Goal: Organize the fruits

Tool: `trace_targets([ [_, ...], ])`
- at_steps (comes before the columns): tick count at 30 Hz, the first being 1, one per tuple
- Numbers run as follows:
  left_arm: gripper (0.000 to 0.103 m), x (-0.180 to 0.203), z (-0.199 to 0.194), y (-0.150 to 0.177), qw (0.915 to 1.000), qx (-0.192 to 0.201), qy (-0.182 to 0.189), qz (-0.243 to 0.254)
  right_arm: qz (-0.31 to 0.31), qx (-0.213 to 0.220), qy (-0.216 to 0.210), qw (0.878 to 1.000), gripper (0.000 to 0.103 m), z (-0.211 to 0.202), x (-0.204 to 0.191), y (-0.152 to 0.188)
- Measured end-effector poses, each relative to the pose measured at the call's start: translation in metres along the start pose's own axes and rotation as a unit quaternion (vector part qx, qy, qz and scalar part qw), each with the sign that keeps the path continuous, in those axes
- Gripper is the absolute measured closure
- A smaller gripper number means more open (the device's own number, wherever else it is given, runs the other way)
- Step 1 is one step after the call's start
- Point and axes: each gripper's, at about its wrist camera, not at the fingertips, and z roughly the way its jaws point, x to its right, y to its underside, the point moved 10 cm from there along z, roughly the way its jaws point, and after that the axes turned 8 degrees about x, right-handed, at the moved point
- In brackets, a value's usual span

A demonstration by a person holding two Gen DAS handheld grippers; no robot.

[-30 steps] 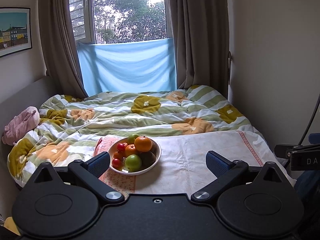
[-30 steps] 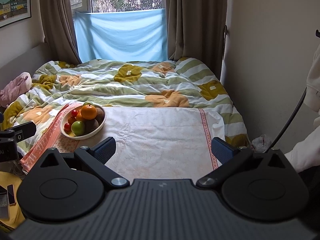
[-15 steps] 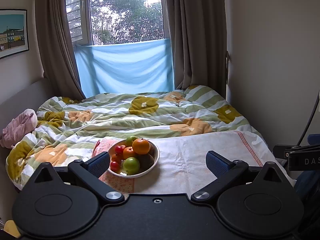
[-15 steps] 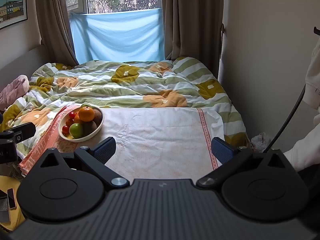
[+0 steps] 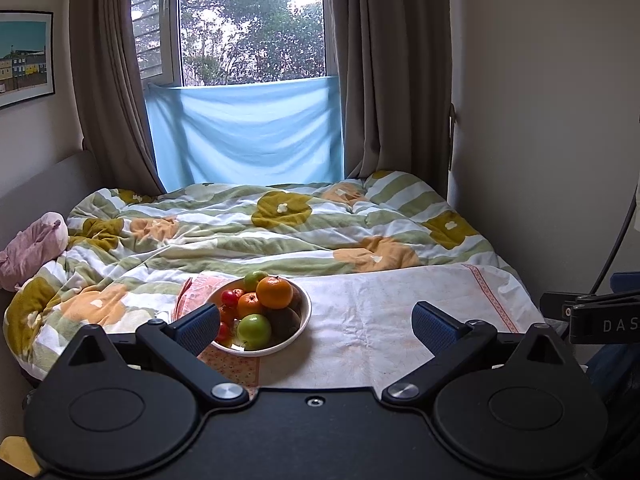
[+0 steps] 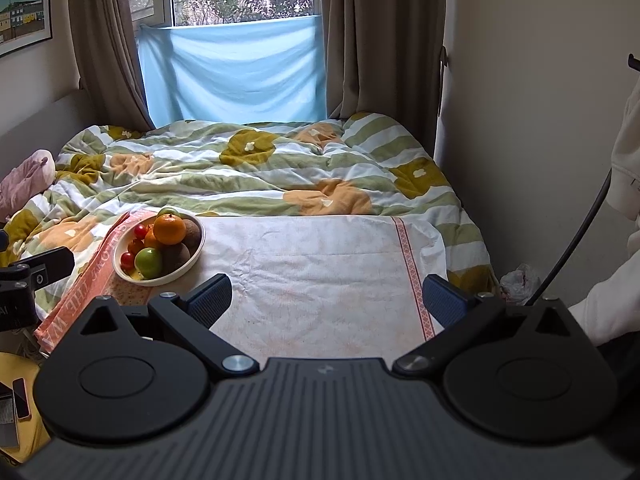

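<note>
The left gripper (image 5: 316, 326) hangs above the near edge of the bed with its two blue-padded fingers (image 5: 198, 328) spread wide apart and nothing between them. Its left finger overlaps the near-left rim of the white bowl (image 5: 298, 334) in the left wrist view; whether the two touch cannot be told.

The right gripper (image 6: 326, 300) also has its fingers (image 6: 444, 300) wide apart and empty, poised over the pale cloth (image 6: 312, 264) that covers the foot of the bed. They touch nothing visible.

The bowl sits on the left end of that cloth, partly over an orange-patterned towel (image 6: 86, 280). It is heaped with fruit: a large orange (image 5: 274, 292) on top, a smaller orange (image 5: 249, 305) beside it, a green apple (image 5: 253, 330) at the front, another green fruit (image 5: 254, 279) at the back, small red fruits (image 5: 229, 297) on the left, and dark brown fruits (image 5: 286, 322) on the right.

Behind the cloth lies a rumpled flowered duvet (image 5: 280, 232), and past it a window with a blue sheet (image 5: 248, 132) hung across its lower part.
</note>
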Motion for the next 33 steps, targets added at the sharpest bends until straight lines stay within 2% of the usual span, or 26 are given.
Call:
trace_targets([
  [26,0.0,0.003,0.006,-0.001,1.0,0.0,0.001,0.002,0.003,-0.007,0.0,1.0,0.0,0.012,0.007,-0.002],
  [30,0.0,0.004,0.002,-0.006,0.9993,0.017,-0.022,0.026,0.008,-0.005,0.002,1.0,0.0,0.012,0.008,-0.002],
  [33,0.0,0.006,-0.001,-0.009,0.9988,0.035,-0.018,0.029,0.011,-0.003,0.003,1.0,0.0,0.013,0.01,-0.003],
])
